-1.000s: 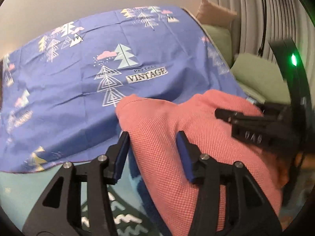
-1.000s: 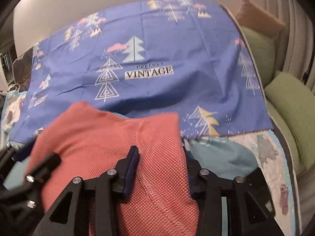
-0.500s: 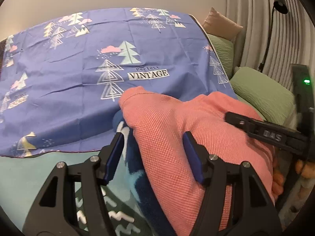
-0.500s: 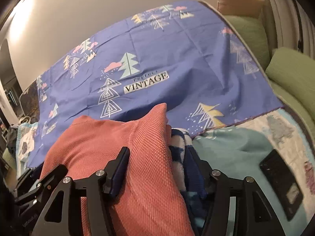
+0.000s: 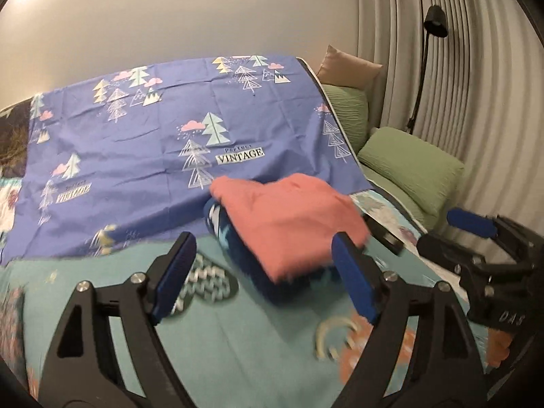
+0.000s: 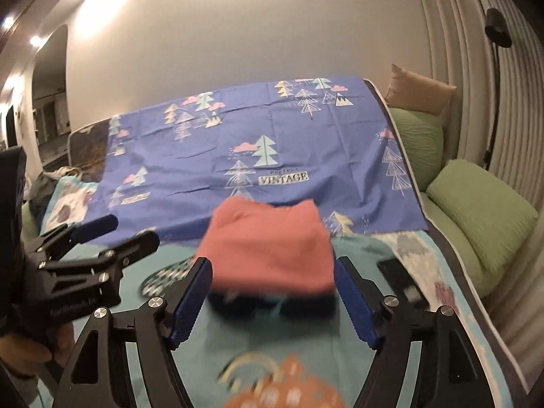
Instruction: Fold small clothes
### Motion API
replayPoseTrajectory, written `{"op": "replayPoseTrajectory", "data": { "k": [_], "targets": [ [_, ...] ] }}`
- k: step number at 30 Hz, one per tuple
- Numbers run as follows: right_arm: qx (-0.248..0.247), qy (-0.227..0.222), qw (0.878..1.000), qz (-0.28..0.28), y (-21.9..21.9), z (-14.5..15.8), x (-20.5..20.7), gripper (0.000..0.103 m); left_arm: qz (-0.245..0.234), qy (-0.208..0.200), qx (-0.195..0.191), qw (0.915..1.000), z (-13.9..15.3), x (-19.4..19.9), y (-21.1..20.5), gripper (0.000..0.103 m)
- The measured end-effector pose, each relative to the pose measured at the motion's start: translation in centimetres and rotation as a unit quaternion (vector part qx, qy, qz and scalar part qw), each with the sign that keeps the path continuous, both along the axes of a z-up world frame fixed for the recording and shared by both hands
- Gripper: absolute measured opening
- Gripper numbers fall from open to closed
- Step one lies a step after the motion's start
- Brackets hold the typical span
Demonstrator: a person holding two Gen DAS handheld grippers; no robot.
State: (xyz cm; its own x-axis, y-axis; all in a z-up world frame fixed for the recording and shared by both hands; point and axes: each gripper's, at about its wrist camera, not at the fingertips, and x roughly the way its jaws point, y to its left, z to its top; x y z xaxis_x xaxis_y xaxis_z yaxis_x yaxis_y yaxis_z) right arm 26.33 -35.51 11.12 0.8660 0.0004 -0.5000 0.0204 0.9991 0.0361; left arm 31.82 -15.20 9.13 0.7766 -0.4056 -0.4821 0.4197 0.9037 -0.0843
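Observation:
A folded salmon-pink garment [image 5: 289,224] lies on top of a folded dark blue patterned garment [image 5: 234,241], and the stack rests on the teal blanket [image 5: 238,340]. My left gripper [image 5: 263,238] is back from the stack, its jaws opening, and its blue pads [image 5: 173,272] touch no cloth. In the right wrist view the pink garment [image 6: 268,248] sits just beyond my right gripper [image 6: 272,261], whose jaws are also opening and hold nothing. Each gripper shows in the other's view, the right gripper [image 5: 442,234] at the right and the left gripper [image 6: 125,233] at the left.
A blue tree-print sheet [image 5: 170,142] covers the far half of the bed. Green pillows [image 5: 408,170] and a tan cushion [image 5: 346,68] line the right side by the curtain and a floor lamp [image 5: 435,23]. A flat black object [image 6: 397,272] lies right of the stack.
Both grippers let go of the pink garment, opened wider, and pulled back and up from it. The folded stack now lies free on the blanket.

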Motion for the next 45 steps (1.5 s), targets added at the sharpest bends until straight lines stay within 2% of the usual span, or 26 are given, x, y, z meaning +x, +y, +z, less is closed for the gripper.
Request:
{"op": "replayPoseTrajectory", "data": {
  "k": [3,6,12,15,18,24,27,30,38,45],
  "targets": [
    [-0.005,0.014,1.0,0.001,1.4,0.4,-4.8,0.076,-0.001,0.013,-0.018,0.9998,0.5,-4.7,1.9,0.083],
    [-0.011,0.017,1.0,0.006,2.8,0.6,-9.5,0.077,0.006,0.016,-0.015,0.9997,0.7,-9.0,3.5,0.085],
    [-0.019,0.029,0.999,0.02,5.6,-0.2,-16.3,0.081,0.014,0.026,-0.038,0.9989,0.4,-16.5,6.2,0.087],
    [-0.017,0.032,0.999,0.023,6.8,-0.9,-18.6,0.082,0.007,0.017,-0.026,0.9995,0.3,-19.3,6.5,0.088],
    [0.019,0.048,0.998,0.03,7.0,-1.8,-20.1,0.082,0.002,0.006,-0.007,1.0,0.3,-21.5,6.3,0.089],
    [0.036,0.058,0.998,0.007,6.6,-2.9,-22.2,0.082,-0.001,0.025,-0.021,0.9995,-0.7,-23.9,6.5,0.089],
    [0.047,0.061,0.997,0.005,6.3,-3.7,-23.2,0.082,0.008,0.029,-0.014,0.9994,-1.8,-24.7,6.3,0.089],
    [0.049,0.069,0.996,-0.002,6.1,-4.5,-23.6,0.082,0.011,0.05,-0.019,0.9985,-3.1,-25.3,6.2,0.089],
    [0.047,0.078,0.996,-0.015,6.1,-5.8,-24.7,0.082,0.016,0.092,-0.011,0.9956,-5.7,-25.3,5.9,0.089],
    [0.04,0.086,0.995,-0.01,6.2,-6.2,-24.7,0.082,0.018,0.097,-0.012,0.9951,-6.1,-25.4,5.8,0.089]
  ]
}}
